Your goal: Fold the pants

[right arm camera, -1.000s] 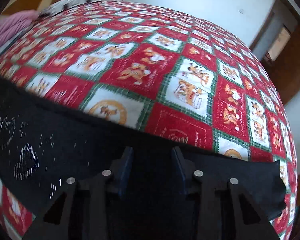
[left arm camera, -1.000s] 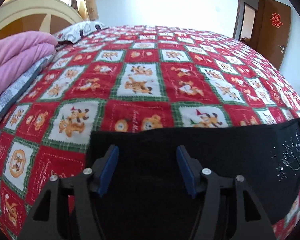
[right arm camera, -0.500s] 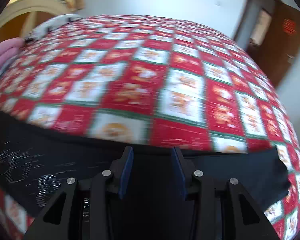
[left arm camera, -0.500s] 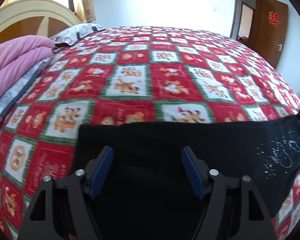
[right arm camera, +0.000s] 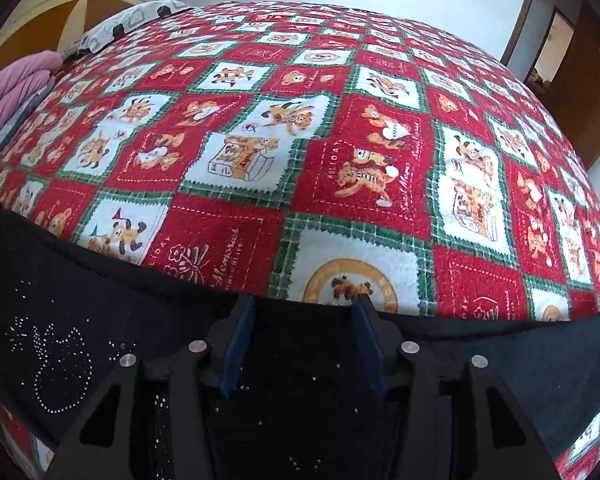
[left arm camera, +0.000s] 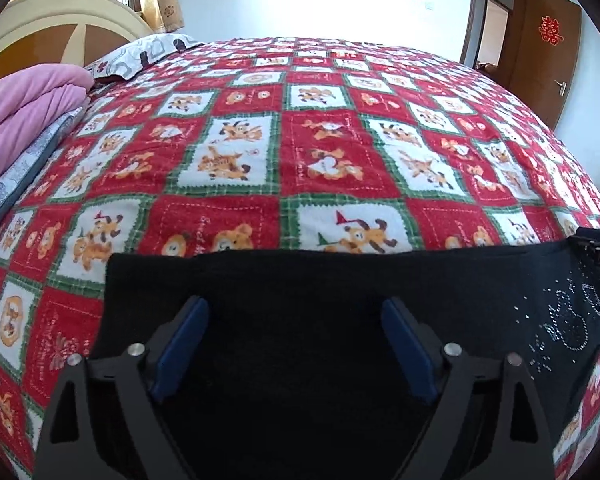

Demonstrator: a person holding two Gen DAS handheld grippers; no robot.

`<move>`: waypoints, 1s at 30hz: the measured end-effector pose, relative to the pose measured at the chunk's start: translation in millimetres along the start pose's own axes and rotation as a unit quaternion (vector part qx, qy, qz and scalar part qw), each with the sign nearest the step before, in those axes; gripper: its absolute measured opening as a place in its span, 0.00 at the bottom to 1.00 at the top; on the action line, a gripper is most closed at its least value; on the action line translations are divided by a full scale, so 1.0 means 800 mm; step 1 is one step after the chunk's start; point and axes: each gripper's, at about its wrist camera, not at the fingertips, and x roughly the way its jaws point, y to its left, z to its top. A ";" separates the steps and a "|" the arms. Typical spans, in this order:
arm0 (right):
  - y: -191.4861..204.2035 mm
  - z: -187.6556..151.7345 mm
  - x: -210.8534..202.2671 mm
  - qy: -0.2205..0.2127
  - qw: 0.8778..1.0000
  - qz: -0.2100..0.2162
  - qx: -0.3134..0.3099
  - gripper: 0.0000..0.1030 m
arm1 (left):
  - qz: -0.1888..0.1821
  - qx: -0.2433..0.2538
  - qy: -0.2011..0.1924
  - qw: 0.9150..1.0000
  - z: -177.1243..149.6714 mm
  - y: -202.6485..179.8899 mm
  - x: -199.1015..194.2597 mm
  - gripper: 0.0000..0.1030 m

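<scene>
Black pants (left arm camera: 300, 292) with a rhinestone pattern (left arm camera: 568, 320) lie flat across the near edge of the bed. My left gripper (left arm camera: 296, 312) is open just above the pants, near their left end, holding nothing. The tip of the right gripper shows at the far right edge of the left wrist view. In the right wrist view the pants (right arm camera: 100, 304) run across the bottom. My right gripper (right arm camera: 304, 308) is open over their far edge, near the right end, blue pads apart, nothing between them.
The bed is covered by a red, green and white cartoon quilt (left arm camera: 320, 140). A pink folded blanket (left arm camera: 24, 108) and a patterned pillow (left arm camera: 140, 54) lie at the left by the cream headboard (left arm camera: 60, 28). A brown door (left arm camera: 544, 48) stands at the right.
The left gripper's jaws have opened wider and it has drawn back over the pants. The right gripper has swung and its jaws have opened slightly. The pants stay flat.
</scene>
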 end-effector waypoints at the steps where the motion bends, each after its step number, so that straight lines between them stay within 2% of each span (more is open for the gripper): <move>1: 0.001 -0.001 -0.004 -0.003 1.000 -0.001 -0.001 0.50 | 0.004 0.003 -0.011 1.000 -0.002 0.004 -0.010 0.88; 5: -0.022 -0.020 -0.034 -0.023 0.999 0.013 0.033 0.51 | 0.030 0.006 -0.031 0.999 -0.008 0.039 -0.026 0.89; 8: -0.065 -0.042 -0.053 -0.036 0.997 0.013 0.074 0.51 | 0.047 -0.002 0.003 0.999 -0.017 0.069 -0.006 0.90; 9: -0.083 -0.050 -0.055 -0.033 0.996 0.004 0.087 0.51 | 0.037 -0.015 0.008 0.999 -0.020 0.078 -0.002 0.96; 11: -0.119 -0.065 -0.051 -0.022 0.993 -0.024 0.112 0.51 | 0.016 -0.062 0.006 0.998 -0.025 0.097 -0.002 0.98; 13: -0.169 -0.082 -0.048 -0.017 0.985 -0.047 0.163 0.53 | 0.015 -0.071 0.001 0.997 -0.025 0.097 -0.006 0.97; 15: -0.202 -0.090 -0.053 -0.023 0.977 -0.030 0.211 0.53 | 0.022 -0.057 -0.009 0.998 -0.025 0.084 -0.011 0.97; 16: -0.216 -0.094 -0.059 -0.026 0.973 -0.041 0.227 0.53 | 0.023 -0.051 -0.008 0.998 -0.024 0.078 -0.010 0.97; 18: -0.231 -0.096 -0.061 -0.027 0.968 -0.082 0.234 0.53 | 0.037 -0.035 -0.003 0.999 -0.024 0.067 -0.002 0.99; 20: -0.245 -0.103 -0.044 -0.005 0.966 -0.117 0.232 0.57 | 0.039 -0.037 0.000 0.999 -0.019 0.069 0.005 1.00; 23: -0.255 -0.109 -0.042 -0.013 0.965 -0.096 0.244 0.57 | 0.030 -0.061 0.002 0.998 -0.019 0.080 0.002 1.00; 30: -0.267 -0.119 -0.047 -0.019 0.968 -0.080 0.237 0.57 | 0.027 -0.066 0.001 0.997 -0.026 0.083 0.000 1.00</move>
